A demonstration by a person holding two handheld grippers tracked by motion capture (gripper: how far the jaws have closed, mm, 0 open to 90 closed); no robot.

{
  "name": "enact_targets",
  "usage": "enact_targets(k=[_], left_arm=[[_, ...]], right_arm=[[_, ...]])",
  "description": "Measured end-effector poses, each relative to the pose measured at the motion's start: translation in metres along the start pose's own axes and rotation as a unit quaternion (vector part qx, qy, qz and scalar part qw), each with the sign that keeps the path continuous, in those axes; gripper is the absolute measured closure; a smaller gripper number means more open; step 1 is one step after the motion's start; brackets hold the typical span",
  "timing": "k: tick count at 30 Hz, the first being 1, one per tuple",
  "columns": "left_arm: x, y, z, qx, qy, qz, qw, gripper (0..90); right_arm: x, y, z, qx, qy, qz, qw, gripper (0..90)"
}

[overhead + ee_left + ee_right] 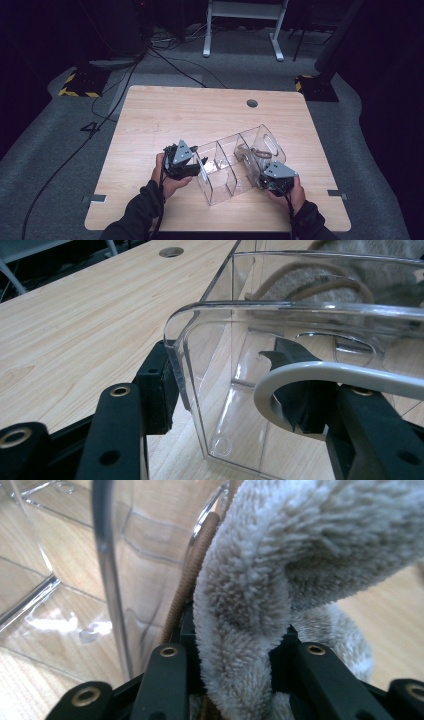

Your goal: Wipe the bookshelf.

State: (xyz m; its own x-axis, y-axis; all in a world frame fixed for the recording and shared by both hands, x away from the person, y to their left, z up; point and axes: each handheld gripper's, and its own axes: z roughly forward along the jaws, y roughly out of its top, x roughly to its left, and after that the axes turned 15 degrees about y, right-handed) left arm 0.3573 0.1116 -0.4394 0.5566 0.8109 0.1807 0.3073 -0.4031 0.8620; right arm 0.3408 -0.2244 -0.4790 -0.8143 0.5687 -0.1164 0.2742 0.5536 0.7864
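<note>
Fingers (165, 680) of the right gripper (235, 675) are clenched on a fuzzy grey towel (260, 580) with a brown cord edge; the fabric bulges up between them, pressed against the outside wall of a clear plastic organizer (235, 162). Left gripper (235, 405) fingers (157, 387) grasp the organizer's near end wall, one finger outside, the other inside. Organizer stands on the wooden counter (165, 115), between both hands.
</note>
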Motion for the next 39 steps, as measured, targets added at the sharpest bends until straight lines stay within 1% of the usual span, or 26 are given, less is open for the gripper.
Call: enact_targets(k=[2, 5, 9, 10, 13, 14, 16, 18, 21, 22, 24, 27, 28, 30, 33, 35, 36, 37, 39], left_arm=[[0.0, 0.0, 0.0, 0.0, -0.001, 0.0, 1.0, 46.7], [0.0, 0.0, 0.0, 0.0, -0.002, 0.0, 1.0, 46.7], [0.0, 0.0, 0.0, 0.001, -0.002, 0.0, 1.0, 46.7], [0.0, 0.0, 0.0, 0.001, -0.002, 0.0, 1.0, 46.7], [0.0, 0.0, 0.0, 0.001, -0.002, 0.0, 1.0, 46.7], [0.0, 0.0, 0.0, 0.001, -0.003, -0.001, 1.0, 46.7], [0.0, 0.0, 0.0, 0.001, -0.003, -0.001, 1.0, 46.7], [0.0, 0.0, 0.0, 0.001, -0.003, -0.001, 1.0, 46.7], [0.001, 0.0, 0.0, 0.001, -0.004, -0.001, 1.0, 46.7], [0.001, 0.0, 0.0, 0.001, -0.004, -0.001, 1.0, 46.7], [0.001, 0.0, 0.0, 0.001, -0.004, -0.002, 1.0, 46.7], [0.001, 0.0, 0.0, 0.001, -0.004, -0.002, 1.0, 46.7], [0.001, 0.0, 0.0, 0.001, -0.004, -0.002, 1.0, 46.6], [0.0, 0.0, 0.0, 0.001, -0.003, -0.002, 1.0, 46.7], [0.0, 0.0, 0.0, 0.001, -0.003, -0.002, 1.0, 46.7], [0.001, 0.0, 0.0, 0.0, -0.004, -0.002, 1.0, 46.7], [0.001, 0.0, 0.0, 0.0, -0.004, -0.002, 1.0, 46.7], [0.001, 0.0, 0.0, 0.001, -0.004, -0.003, 1.0, 46.7], [0.0, 0.0, 0.0, 0.0, -0.003, -0.003, 1.0, 46.7]], right_arm=[[0.0, 0.004, -0.006, -0.007, -0.01, 0.001, 0.9999, 69.5], [0.001, 0.011, -0.016, -0.021, -0.029, -0.012, 0.9993, 69.5], [0.001, 0.019, -0.029, -0.042, -0.042, -0.015, 0.9981, 69.5], [0.002, 0.022, -0.033, -0.048, -0.047, -0.019, 0.9976, 69.5], [0.001, 0.03, -0.046, -0.072, -0.057, -0.022, 0.9955, 69.5], [0.001, 0.034, -0.051, -0.083, -0.061, -0.023, 0.9944, 69.5], [0.002, 0.037, -0.058, -0.094, -0.066, -0.026, 0.993, 69.4], [0.002, 0.041, -0.066, -0.11, -0.072, -0.027, 0.991, 69.4], [0.001, 0.043, -0.072, -0.124, -0.074, -0.024, 0.9892, 69.3], [0.001, 0.042, -0.073, -0.125, -0.074, -0.024, 0.9891, 69.3], [0.0, 0.041, -0.072, -0.125, -0.072, -0.024, 0.9893, 69.3], [0.001, 0.039, -0.067, -0.115, -0.068, -0.031, 0.9906, 69.4], [0.002, 0.038, -0.064, -0.108, -0.064, -0.032, 0.9916, 69.4], [0.003, 0.035, -0.059, -0.097, -0.062, -0.035, 0.9927, 69.4], [0.002, 0.027, -0.049, -0.078, -0.05, -0.033, 0.9952, 69.4], [0.001, 0.022, -0.045, -0.07, -0.041, -0.03, 0.9962, 69.4], [0.001, 0.022, -0.045, -0.07, -0.041, -0.03, 0.9962, 69.4], [0.0, 0.015, -0.036, -0.054, -0.027, -0.018, 0.998, 69.4], [0.0, 0.009, -0.028, -0.034, -0.018, -0.016, 0.9991, 69.4]])
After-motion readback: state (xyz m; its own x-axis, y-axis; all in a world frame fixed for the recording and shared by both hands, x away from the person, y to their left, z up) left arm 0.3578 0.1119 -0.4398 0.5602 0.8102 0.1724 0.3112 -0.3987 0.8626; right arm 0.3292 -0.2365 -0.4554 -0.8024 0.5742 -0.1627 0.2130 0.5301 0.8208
